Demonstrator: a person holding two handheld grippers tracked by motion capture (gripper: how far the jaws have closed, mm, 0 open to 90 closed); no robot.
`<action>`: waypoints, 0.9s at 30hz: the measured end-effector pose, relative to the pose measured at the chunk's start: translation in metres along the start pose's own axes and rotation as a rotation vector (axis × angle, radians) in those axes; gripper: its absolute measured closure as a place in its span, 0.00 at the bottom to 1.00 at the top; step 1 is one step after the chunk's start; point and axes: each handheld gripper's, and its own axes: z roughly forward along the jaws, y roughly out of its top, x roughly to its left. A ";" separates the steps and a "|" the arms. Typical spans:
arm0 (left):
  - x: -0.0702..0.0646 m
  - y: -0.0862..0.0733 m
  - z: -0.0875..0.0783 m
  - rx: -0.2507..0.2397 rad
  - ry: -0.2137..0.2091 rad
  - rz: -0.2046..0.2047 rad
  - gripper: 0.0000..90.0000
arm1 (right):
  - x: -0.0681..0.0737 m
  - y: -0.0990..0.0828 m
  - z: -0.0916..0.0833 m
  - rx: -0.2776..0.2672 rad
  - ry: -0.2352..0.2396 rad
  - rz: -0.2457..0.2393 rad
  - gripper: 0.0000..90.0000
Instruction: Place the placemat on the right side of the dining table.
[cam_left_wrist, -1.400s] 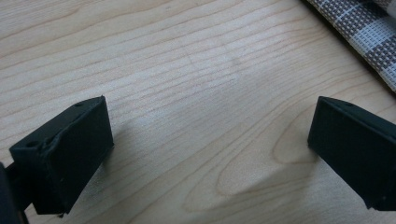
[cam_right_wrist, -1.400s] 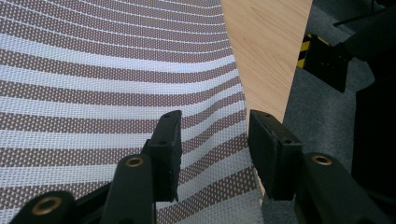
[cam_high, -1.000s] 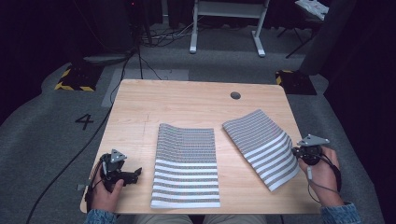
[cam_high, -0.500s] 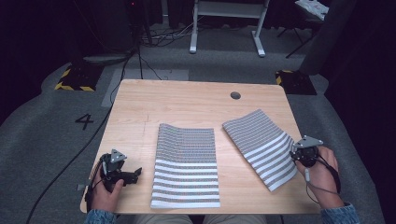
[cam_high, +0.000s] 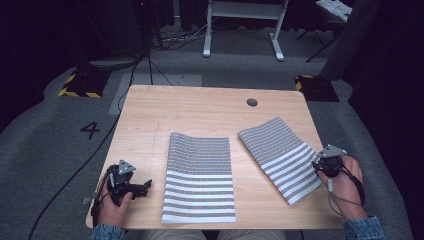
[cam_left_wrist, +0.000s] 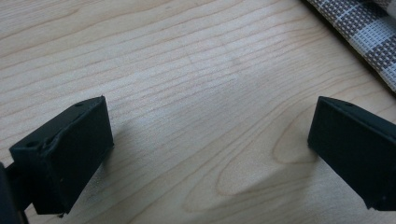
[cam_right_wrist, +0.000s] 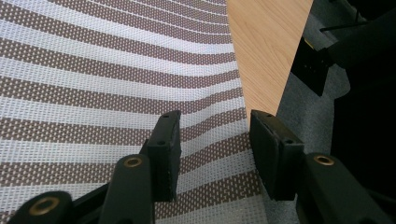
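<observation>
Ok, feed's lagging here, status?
Left claw open over bare table. Right claw open, straddling right mat edge. Nothing in the way.

Left gripper (cam_high: 131, 186) low, jaws wide apart; right gripper (cam_high: 320, 166) jaws parted.

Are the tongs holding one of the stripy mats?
No, nothing is held. The left tongs are open over bare table. The right tongs are open around the edge of the right mat, not squeezing it.
</observation>
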 end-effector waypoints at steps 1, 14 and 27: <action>0.000 0.000 0.000 0.000 0.000 0.000 0.00 | -0.001 0.000 0.001 0.004 0.000 0.002 0.60; 0.000 0.000 0.000 -0.001 0.000 0.000 0.00 | -0.016 -0.005 0.027 -0.037 0.070 0.104 0.56; 0.000 0.000 0.000 -0.001 0.001 0.000 0.00 | -0.029 -0.036 0.038 -0.013 0.166 0.351 0.63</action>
